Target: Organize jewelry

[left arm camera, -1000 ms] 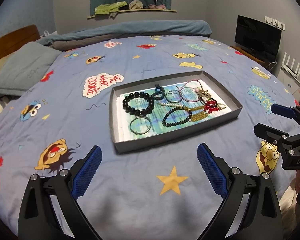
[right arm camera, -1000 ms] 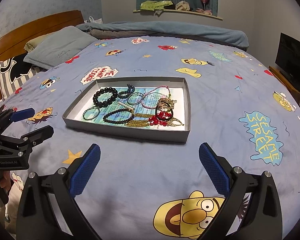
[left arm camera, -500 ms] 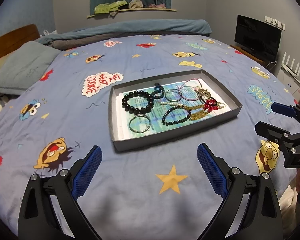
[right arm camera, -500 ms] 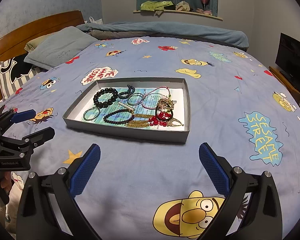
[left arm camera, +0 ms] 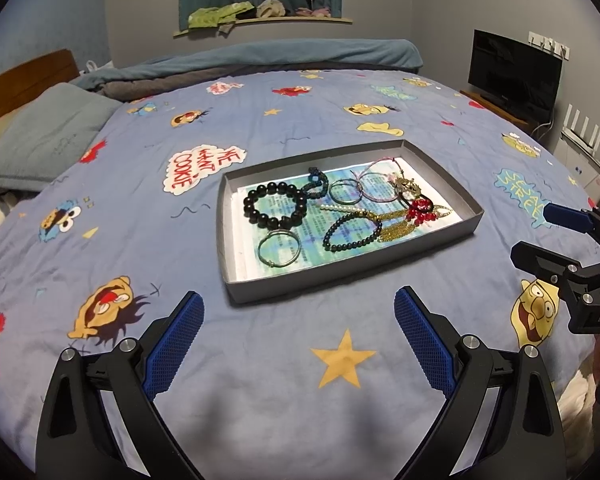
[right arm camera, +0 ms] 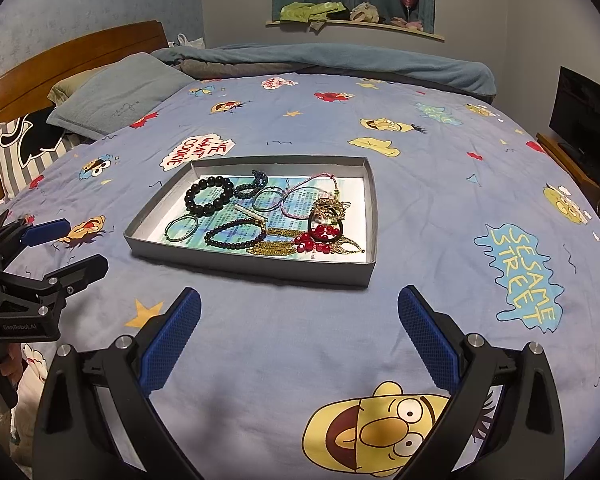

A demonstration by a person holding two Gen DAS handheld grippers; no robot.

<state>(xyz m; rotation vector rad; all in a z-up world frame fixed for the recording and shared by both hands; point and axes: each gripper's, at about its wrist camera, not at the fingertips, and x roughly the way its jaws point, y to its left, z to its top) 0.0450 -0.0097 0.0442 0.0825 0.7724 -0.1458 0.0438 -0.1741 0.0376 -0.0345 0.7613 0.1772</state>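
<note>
A shallow grey tray (left arm camera: pixel 340 276) lies on the bed and also shows in the right wrist view (right arm camera: pixel 252 268). It holds a big black bead bracelet (left arm camera: pixel 274 204), a thin metal bangle (left arm camera: pixel 279 247), a dark bead bracelet (left arm camera: pixel 350 232), red beads (left arm camera: pixel 420 213) and tangled gold chains (left arm camera: pixel 398 230). My left gripper (left arm camera: pixel 298 336) is open and empty, short of the tray's near wall. My right gripper (right arm camera: pixel 300 332) is open and empty, also short of the tray. Each gripper shows at the edge of the other's view (left arm camera: pixel 564 240) (right arm camera: pixel 52 248).
The tray sits mid-bed on a blue cartoon-print cover (left arm camera: pixel 260 360). Pillows (right arm camera: pixel 120 96) and a wooden headboard (right arm camera: pixel 68 64) are at the left. A folded blanket (left arm camera: pixel 260 60) lies at the far side. A TV (left arm camera: pixel 514 74) stands to the right.
Both grippers have drifted slightly; the tray sits a touch higher in both views. Nothing was taken hold of.
</note>
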